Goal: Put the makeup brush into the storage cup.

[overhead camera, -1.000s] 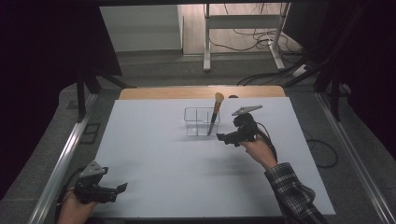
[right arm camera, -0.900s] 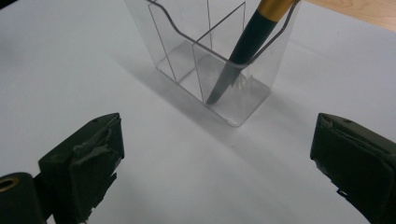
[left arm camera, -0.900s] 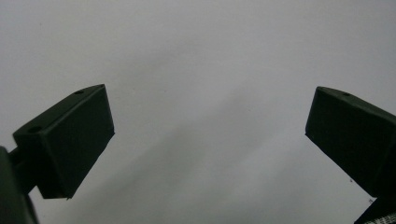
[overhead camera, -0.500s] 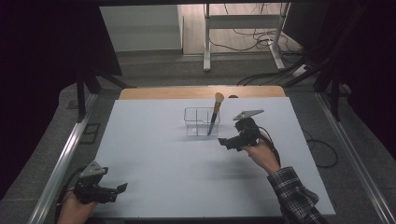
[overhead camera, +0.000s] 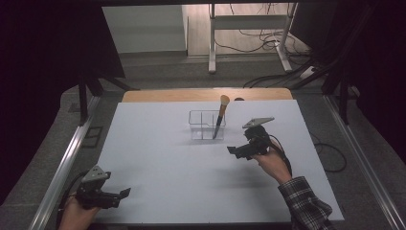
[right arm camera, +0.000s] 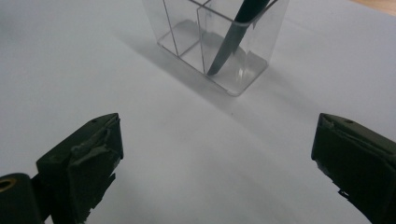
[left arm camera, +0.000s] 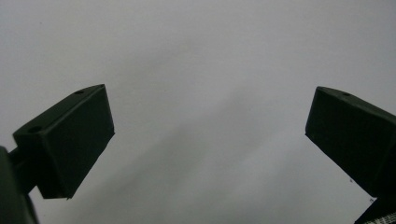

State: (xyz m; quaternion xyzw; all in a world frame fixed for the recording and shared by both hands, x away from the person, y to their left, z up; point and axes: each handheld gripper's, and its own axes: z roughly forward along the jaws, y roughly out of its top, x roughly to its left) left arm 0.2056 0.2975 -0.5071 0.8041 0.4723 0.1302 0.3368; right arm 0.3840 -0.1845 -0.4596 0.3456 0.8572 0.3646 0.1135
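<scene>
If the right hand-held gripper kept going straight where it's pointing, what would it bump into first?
Probably the clear organizer holding the brush. The right hand-held gripper is open, with bare white table before it.

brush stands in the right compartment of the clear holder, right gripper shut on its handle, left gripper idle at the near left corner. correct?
Not quite. The right gripper is not shut on the brush: the right gripper view shows its jaws wide apart with nothing between them, short of the clear holder. The rest holds: the brush stands in the right compartment, and the left gripper sits open at the near left corner.
</scene>
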